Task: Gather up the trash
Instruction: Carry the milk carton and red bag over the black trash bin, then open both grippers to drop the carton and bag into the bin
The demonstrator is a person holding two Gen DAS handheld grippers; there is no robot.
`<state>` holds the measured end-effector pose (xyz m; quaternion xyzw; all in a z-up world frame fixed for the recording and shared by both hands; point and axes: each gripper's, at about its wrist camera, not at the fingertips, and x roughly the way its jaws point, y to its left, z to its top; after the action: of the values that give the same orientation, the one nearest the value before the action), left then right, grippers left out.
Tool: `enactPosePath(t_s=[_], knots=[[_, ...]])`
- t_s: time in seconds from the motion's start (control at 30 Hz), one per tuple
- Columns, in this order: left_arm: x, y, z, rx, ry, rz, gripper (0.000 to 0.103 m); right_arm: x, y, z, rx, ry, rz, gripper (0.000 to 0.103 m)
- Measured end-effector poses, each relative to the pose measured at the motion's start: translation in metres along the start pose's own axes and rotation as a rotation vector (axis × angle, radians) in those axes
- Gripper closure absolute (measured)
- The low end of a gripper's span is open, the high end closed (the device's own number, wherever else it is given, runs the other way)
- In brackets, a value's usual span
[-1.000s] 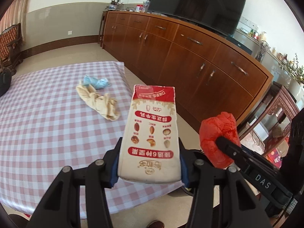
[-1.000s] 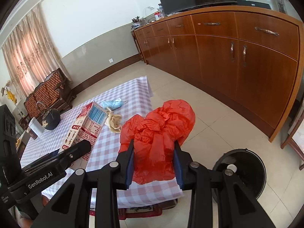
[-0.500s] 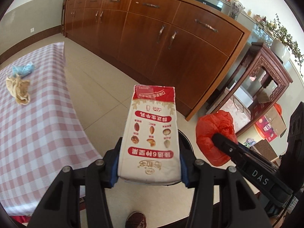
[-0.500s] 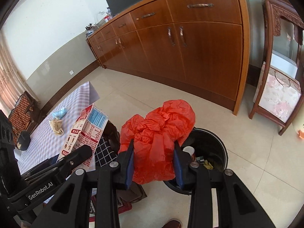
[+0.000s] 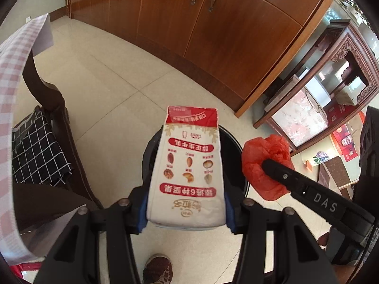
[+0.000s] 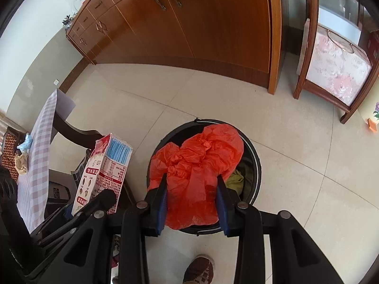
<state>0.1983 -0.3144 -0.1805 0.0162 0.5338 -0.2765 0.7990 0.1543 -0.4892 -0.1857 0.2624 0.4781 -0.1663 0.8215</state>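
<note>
My left gripper (image 5: 186, 204) is shut on a white and red milk carton (image 5: 187, 172) and holds it over the black round trash bin (image 5: 233, 146) on the floor. My right gripper (image 6: 191, 203) is shut on a crumpled red plastic bag (image 6: 196, 165) and holds it right above the bin (image 6: 253, 156), whose rim shows around the bag. The carton also shows in the right wrist view (image 6: 101, 172), left of the bin. The red bag shows in the left wrist view (image 5: 263, 165), to the right of the carton.
A table with a pink checked cloth (image 6: 38, 165) stands at the left, with a blue wad (image 6: 24, 142) and a beige rag (image 6: 21, 163) on it. A dark chair with checked cushion (image 5: 35, 151) stands beside it. A wooden cabinet (image 5: 213, 23) and side stand (image 6: 336, 64) line the back. A shoe (image 6: 199, 269) is below.
Both grippers have swung away from the table and tilted down toward the floor. The bin has come under the carton and the red bag.
</note>
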Motion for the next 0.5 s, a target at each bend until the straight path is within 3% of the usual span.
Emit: enactPosePath(t_s=[0.2, 0.3, 0.37, 0.5], knots=[[0.024, -0.007, 0.004, -0.008, 0.058, 0.001, 0.050, 0.028, -0.010, 0.013, 0.011, 0.044, -0.045, 0.061], [0.032, -0.005, 0.008, -0.019, 0.093, 0.004, 0.041, 0.031, -0.012, 0.018, 0.022, 0.039, -0.065, 0.047], [0.033, -0.005, 0.010, -0.021, 0.089, 0.007, 0.035, 0.030, -0.015, 0.020, 0.034, 0.023, -0.080, 0.036], [0.017, -0.005, 0.013, -0.011, 0.036, 0.017, 0.035, 0.017, -0.022, 0.021, 0.061, -0.019, -0.079, 0.036]])
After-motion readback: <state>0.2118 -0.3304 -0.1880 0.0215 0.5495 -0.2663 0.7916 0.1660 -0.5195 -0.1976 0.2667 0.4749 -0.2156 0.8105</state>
